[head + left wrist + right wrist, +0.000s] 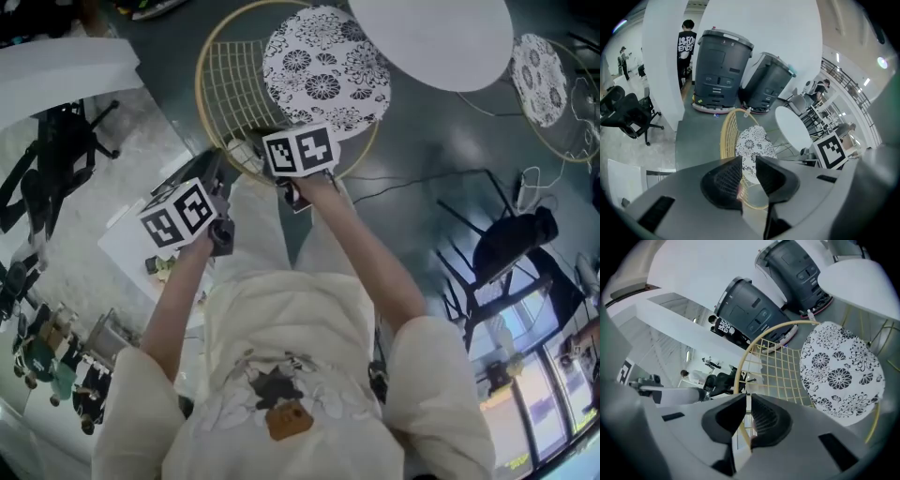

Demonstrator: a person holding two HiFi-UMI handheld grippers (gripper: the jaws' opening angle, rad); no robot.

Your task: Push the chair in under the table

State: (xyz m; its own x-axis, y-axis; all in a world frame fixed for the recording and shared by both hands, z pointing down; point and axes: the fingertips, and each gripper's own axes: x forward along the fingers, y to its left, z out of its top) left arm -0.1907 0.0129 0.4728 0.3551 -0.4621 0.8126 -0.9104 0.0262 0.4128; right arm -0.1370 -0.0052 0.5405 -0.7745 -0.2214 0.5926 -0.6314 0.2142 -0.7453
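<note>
Both tools are on the near rim of the round yellow wire-frame chair (pixel 234 89), and that's my handle for the push. Right tool (pixel 747 414) is pressed almost together, with the yellow rim rod running down between its jaws. Left tool (pixel 749 177) shows a slightly wider slit, the rim crossing low in it; I read that as pinching too, though less firmly.

Now the geometry, because the push turns on it. The chair sits straight ahead of me, mesh back toward me, its black-and-white flowered cushion (pixel 323 70) facing away. The round white worktop (pixel 431 37) lies beyond the chair and off to my right, its edge overlapping the cushion's far corner in the head view. So my line runs forward and to the right, not dead ahead. The right tool sits nearer the worktop, while the left holds further round the rim on the outer side, so I expect the left to do more of the steering. The frame is round, so no long axis to square up.

Dark, glossy grey-green floor (pixel 422 141), looks like it'll slide easily. Black cables (pixel 412 183) trail just right of the chair, a possible snag. A second wire chair (pixel 562 103) sits past the worktop, and two big grey bins (pixel 723 70) stand beyond.
</note>
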